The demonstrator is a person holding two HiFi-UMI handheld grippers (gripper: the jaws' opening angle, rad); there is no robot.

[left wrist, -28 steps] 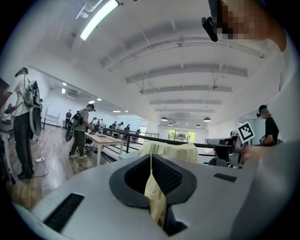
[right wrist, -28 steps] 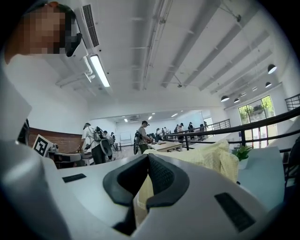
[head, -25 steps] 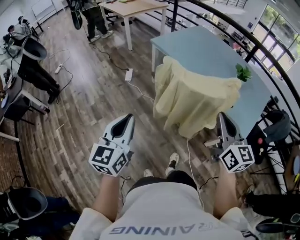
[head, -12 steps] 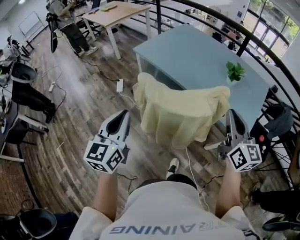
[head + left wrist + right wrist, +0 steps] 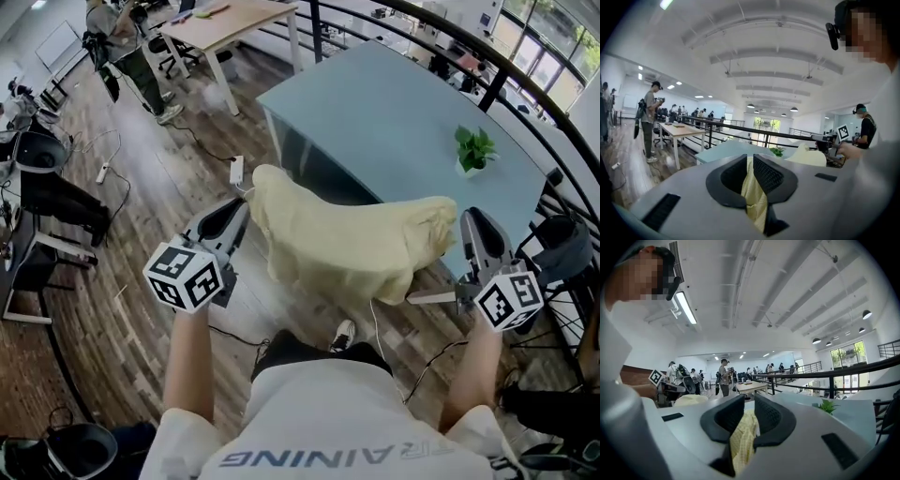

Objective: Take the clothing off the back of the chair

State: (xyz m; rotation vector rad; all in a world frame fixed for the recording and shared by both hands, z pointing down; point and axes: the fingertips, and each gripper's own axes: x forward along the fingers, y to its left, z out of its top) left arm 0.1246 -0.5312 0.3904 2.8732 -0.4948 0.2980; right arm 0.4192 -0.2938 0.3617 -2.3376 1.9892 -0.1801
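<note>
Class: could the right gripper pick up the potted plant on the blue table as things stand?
Probably not yet: the right gripper has the yellow garment pinched between its jaws, though they have just been opening slightly. The potted plant stands unobstructed on the table beyond.

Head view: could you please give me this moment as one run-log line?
garment: hanging between both grippers by table | left gripper: jaws shut on garment | right gripper: jaws on garment, just been opening slightly

Pale yellow clothing (image 5: 352, 246), stretched above floor
</note>
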